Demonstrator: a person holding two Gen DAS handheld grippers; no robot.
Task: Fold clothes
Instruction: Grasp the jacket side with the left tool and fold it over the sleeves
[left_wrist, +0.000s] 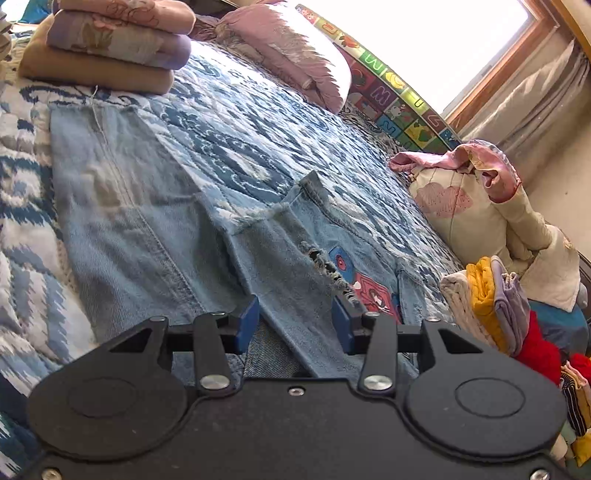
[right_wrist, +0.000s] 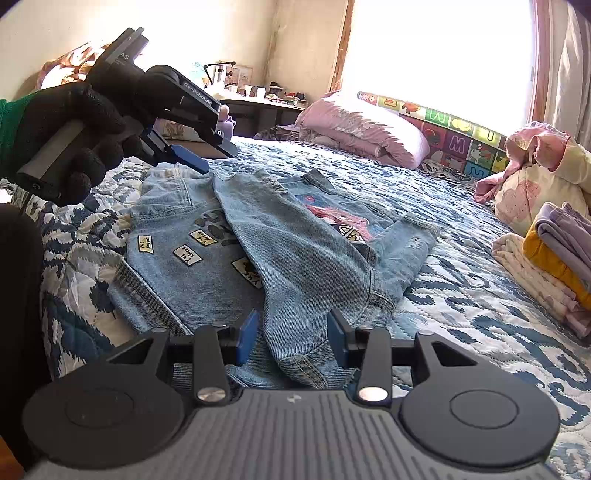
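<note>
a light-blue denim jacket (right_wrist: 266, 243) with cartoon patches lies spread on a blue-and-white quilted bedspread (right_wrist: 461, 295), one sleeve (right_wrist: 314, 280) folded diagonally across its back. the right gripper (right_wrist: 291, 338) hovers low over that sleeve's cuff, blue fingers apart and holding nothing. the left gripper (left_wrist: 295, 328), seen from its own camera, hangs over the denim with its fingers likewise spread wide and empty; in the right wrist view it is held up above the jacket's far edge by a hand in a black glove (right_wrist: 70, 136). a stack of folded clothes (right_wrist: 554, 254), white, yellow and lilac, sits near the bed's right edge, and a pink pillow (right_wrist: 362, 129) rests by the window (right_wrist: 436, 55).
</note>
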